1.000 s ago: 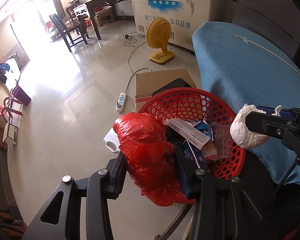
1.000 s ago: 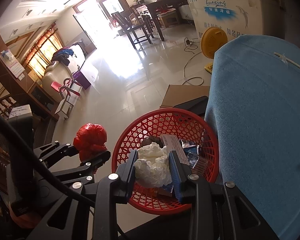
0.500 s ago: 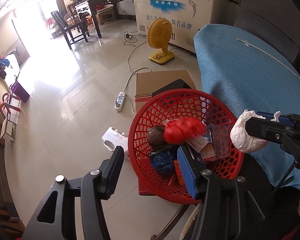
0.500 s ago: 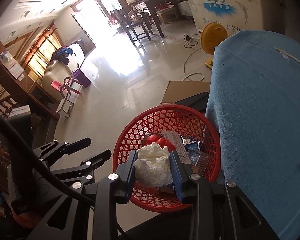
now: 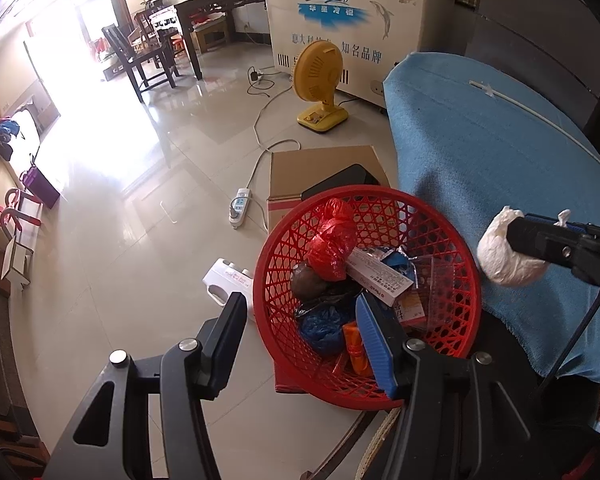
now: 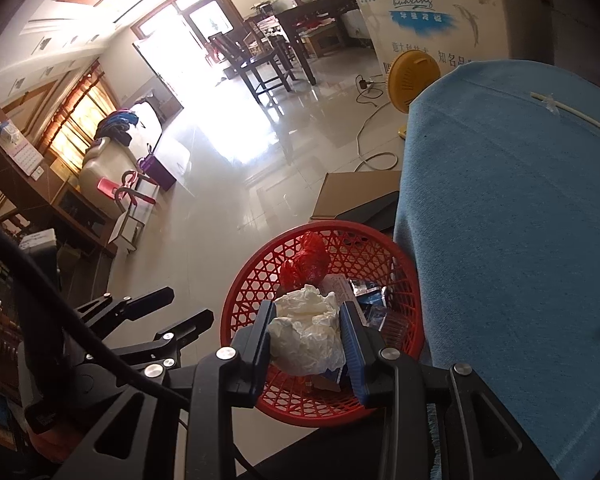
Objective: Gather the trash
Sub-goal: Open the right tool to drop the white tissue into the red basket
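Note:
A red mesh basket (image 5: pixel 473 280) (image 6: pixel 236 300) sits below the edge of a blue-covered table and holds several bits of trash. A crumpled red plastic bag (image 5: pixel 332 240) (image 6: pixel 306 260) lies inside it on the far side, beside a small carton (image 5: pixel 380 280) and blue wrappers. My left gripper (image 5: pixel 300 312) (image 6: pixel 180 312) hovers over the basket's near left rim, open with nothing between its fingers. My right gripper (image 6: pixel 307 320) (image 5: pixel 540 240) is shut on a white crumpled paper wad (image 6: pixel 306 332) (image 5: pixel 504 260), held above the basket's near side.
The blue cloth (image 5: pixel 480 140) covers the table on the right. On the tiled floor lie a cardboard box (image 5: pixel 320 168), a power strip (image 5: pixel 240 208), a white plastic object (image 5: pixel 224 284) and a yellow fan (image 5: pixel 320 84). A white chest freezer (image 5: pixel 340 20) stands behind.
My left gripper opened and let go of the red bag, which dropped into the basket and settled on its far side. The right gripper kept its hold on the white wad.

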